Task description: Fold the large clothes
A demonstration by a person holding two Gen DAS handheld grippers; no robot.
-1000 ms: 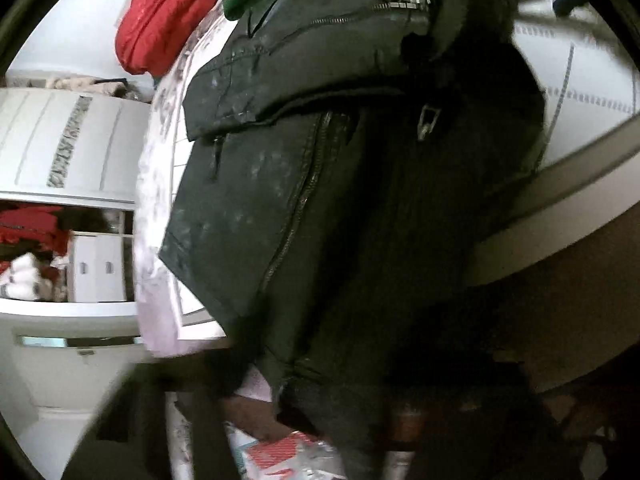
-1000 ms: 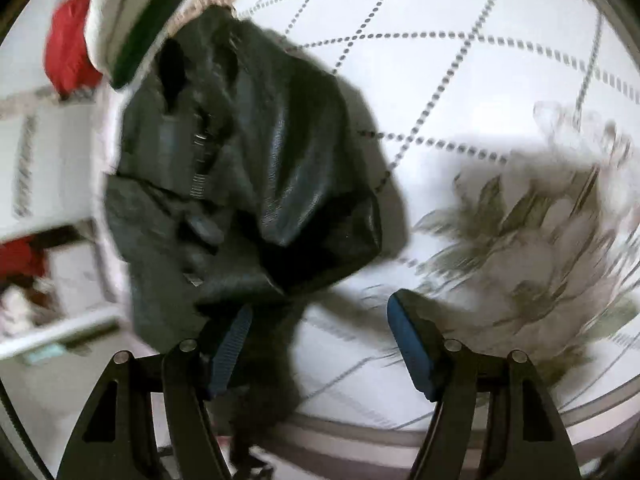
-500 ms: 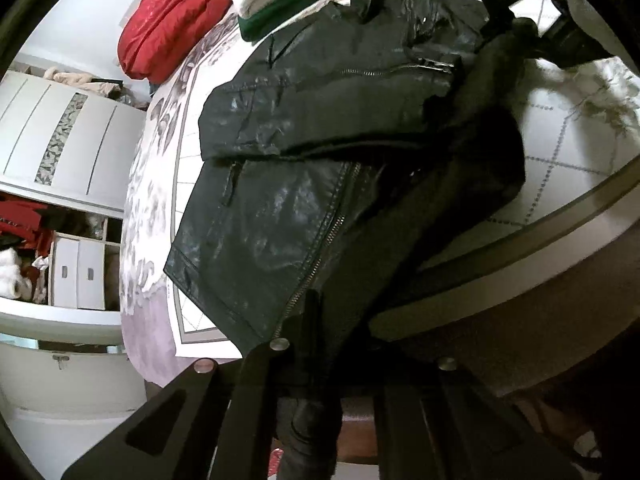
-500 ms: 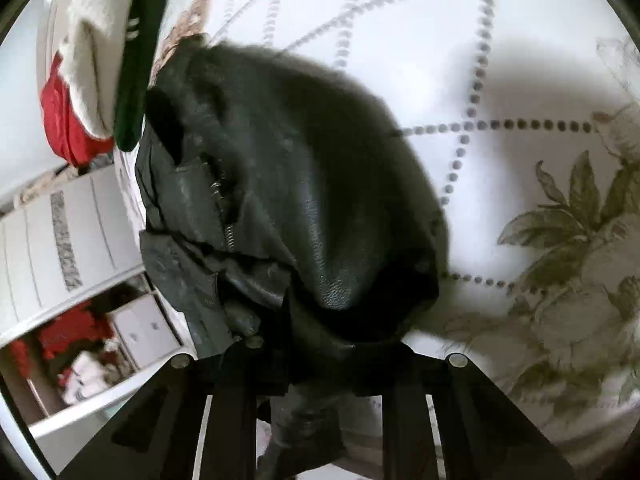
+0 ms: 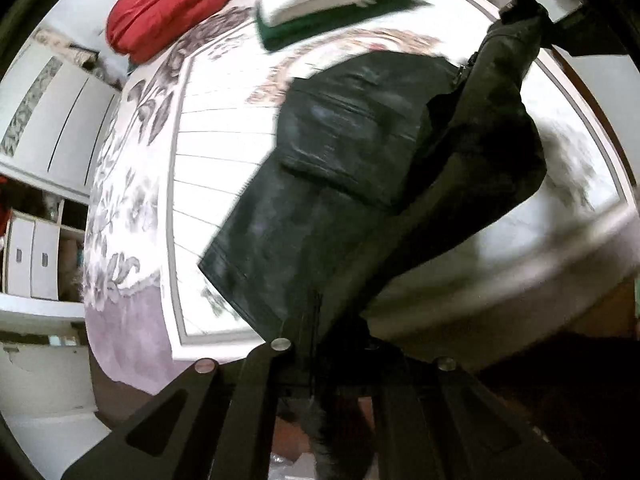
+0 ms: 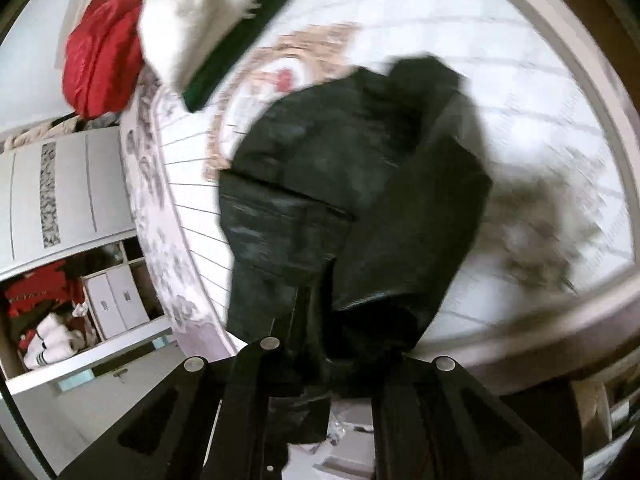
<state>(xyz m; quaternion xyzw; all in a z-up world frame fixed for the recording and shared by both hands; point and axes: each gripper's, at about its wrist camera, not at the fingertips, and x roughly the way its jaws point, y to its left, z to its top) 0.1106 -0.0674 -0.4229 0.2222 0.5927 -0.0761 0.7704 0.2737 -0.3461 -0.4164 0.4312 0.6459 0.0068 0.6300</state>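
Observation:
A black leather jacket (image 5: 352,168) lies partly on the white patterned bed cover (image 5: 208,168) and partly hangs from both grippers. My left gripper (image 5: 328,364) is shut on the jacket's near edge, off the bed's near side. The right gripper shows at the top right of the left wrist view (image 5: 532,4), holding the jacket's far part up. In the right wrist view the jacket (image 6: 320,184) drapes down over the bed, and my right gripper (image 6: 332,364) is shut on its fabric. Both views are motion-blurred.
A red bundle (image 5: 168,4) and a folded white and green stack (image 5: 340,4) lie at the far end of the bed. White wardrobe doors (image 6: 60,192) and open shelves with drawers (image 5: 28,252) stand to the left. The bed's brown frame (image 5: 592,96) runs along the right.
Both grippers have lifted and pulled the jacket back toward the bed's near edge, opening it out. The right gripper went from open a second ago to shut on the jacket.

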